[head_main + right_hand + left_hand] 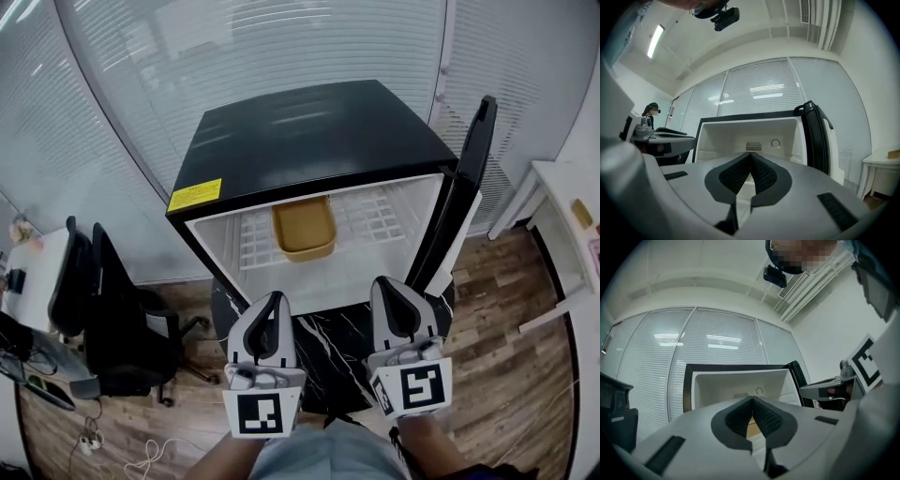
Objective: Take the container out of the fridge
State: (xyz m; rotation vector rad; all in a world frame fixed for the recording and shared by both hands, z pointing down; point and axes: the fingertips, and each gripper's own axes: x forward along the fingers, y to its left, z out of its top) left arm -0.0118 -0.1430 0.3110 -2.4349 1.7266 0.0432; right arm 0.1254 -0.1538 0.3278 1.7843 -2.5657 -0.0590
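A small black fridge point(309, 141) stands with its door point(469, 183) swung open to the right. A tan container point(304, 228) sits on the white wire shelf point(375, 220) inside, left of centre. My left gripper point(273, 300) and right gripper point(388, 283) hover side by side in front of the opening, short of the shelf, both pointing at it. In the left gripper view the left gripper point(752, 400) has its pads together with nothing in them, and a sliver of the container point(751, 427) shows below. The right gripper point(751, 155) is likewise shut and holds nothing.
The fridge rests on a black marbled stand point(328, 352). A black office chair point(108, 305) and a desk edge are at the left, a white table point(562, 220) at the right. Cables point(141, 455) lie on the wood floor. Glass walls with blinds stand behind.
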